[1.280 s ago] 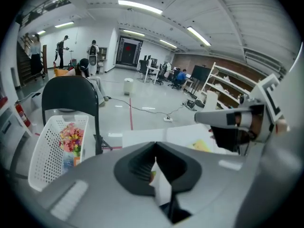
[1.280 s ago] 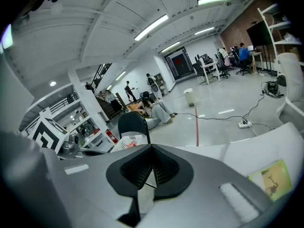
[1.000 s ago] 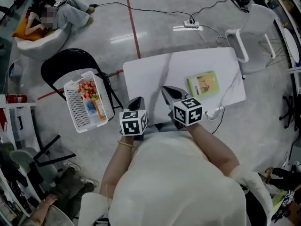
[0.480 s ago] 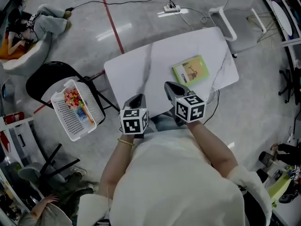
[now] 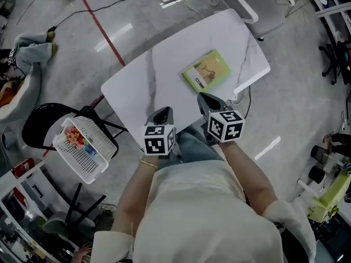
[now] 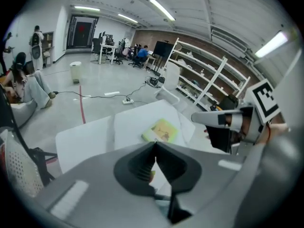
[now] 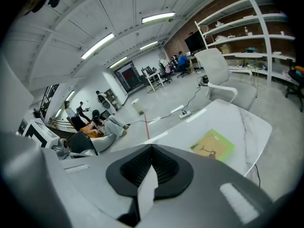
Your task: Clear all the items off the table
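A: Where is the book (image 5: 207, 71) now?

B: It lies flat on the white table (image 5: 140, 86), right of centre in the upper half of the head view, well beyond the right gripper (image 5: 207, 100) and not touching it. It is the only thing I can see on the tabletop.

A: And the two grippers?

B: Both sit low in the middle of the frame at the table's near edge. The left gripper (image 5: 162, 114) has its jaws pressed together with nothing between them, and so does the right.

A: How will the book handle?

B: It looks thin and light, with a fairly stiff cover. Lying flat on a smooth top, it probably gives little room to get a jaw underneath. I'd pinch it along an edge or at a corner, maybe after sliding it to overhang the table's rim. Held at one corner, it may sag or swing.

A: What differs from a second ago?

B: The table has swung round in the head view. The book has moved from centre right up toward the top. The basket (image 5: 82, 149) on the chair (image 5: 38, 127) has slid further into the lower left. The grippers keep their spot in the frame, jaws together throughout.
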{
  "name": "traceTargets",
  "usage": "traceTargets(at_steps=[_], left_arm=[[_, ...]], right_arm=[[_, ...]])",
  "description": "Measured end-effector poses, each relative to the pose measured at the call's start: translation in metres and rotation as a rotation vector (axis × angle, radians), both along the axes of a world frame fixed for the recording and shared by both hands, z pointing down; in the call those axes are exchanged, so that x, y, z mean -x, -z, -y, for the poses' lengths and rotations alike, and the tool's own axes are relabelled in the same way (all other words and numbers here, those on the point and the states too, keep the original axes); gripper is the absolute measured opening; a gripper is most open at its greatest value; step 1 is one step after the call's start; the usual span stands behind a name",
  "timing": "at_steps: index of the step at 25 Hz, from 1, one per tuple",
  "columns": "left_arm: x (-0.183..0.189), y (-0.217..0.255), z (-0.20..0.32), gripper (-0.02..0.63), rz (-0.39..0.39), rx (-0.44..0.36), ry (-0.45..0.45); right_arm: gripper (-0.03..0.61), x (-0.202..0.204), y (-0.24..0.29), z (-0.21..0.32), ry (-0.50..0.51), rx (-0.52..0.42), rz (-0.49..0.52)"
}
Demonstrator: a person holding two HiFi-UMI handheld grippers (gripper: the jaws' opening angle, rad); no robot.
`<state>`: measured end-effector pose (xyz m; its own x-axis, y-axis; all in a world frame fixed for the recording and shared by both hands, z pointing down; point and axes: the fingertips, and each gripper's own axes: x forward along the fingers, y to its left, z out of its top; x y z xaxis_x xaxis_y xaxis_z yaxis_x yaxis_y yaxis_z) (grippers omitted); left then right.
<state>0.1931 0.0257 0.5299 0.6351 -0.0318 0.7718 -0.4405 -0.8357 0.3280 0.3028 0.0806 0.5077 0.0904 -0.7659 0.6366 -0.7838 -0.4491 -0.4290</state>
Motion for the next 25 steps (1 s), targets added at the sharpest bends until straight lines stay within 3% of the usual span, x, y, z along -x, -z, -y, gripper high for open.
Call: traceTargets(at_steps=[11, 18, 25], left_arm=[[-0.064, -0.048, 0.003, 0.009, 0.048, 0.059, -0.094], [-0.088, -0.077, 0.005, 0.009, 0.091, 0.077, -0.127], [-0.117, -0.106, 0.001, 0.009, 0.070, 0.089, -0.213]], right_arm=[[-0.002, -0.051, -0.056, -0.045, -0.211, 0.084, 0.047], [-0.001, -0.067, -0.090, -0.055, -0.278, 0.116, 0.100], [0.025, -0.078, -0.129, -0.056, -0.316, 0.148, 0.148]])
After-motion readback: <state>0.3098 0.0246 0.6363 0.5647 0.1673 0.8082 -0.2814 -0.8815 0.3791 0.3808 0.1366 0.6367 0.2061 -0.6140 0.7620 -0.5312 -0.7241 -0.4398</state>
